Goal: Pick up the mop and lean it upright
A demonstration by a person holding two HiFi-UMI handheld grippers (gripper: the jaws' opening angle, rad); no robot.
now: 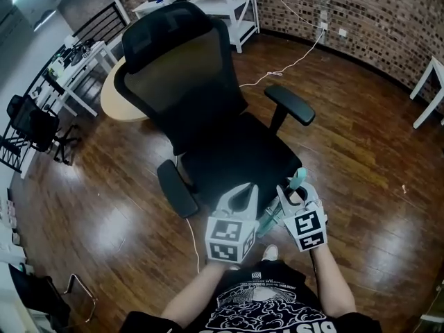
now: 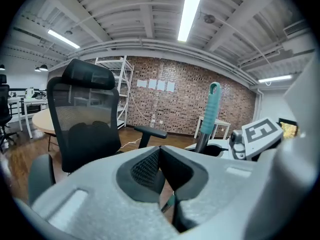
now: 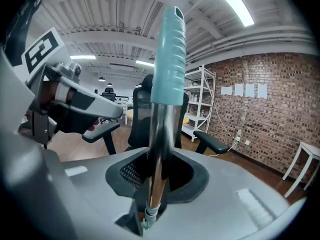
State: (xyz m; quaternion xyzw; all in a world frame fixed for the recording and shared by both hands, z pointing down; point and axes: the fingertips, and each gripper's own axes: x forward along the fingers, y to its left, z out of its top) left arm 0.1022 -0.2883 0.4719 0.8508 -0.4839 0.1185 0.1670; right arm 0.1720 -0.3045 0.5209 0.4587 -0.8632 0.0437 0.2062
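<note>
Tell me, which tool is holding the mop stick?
The right tool: the mop handle stands gripped between its jaws. The left tool is shut and holds nothing.

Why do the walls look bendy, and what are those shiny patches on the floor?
Head view: the wide lens bends the brick wall; the pale patches on the floor are glare. Left gripper view: the strip light glows bright, corners go black. Right gripper view: the mop handle looks huge near the lens.
</note>
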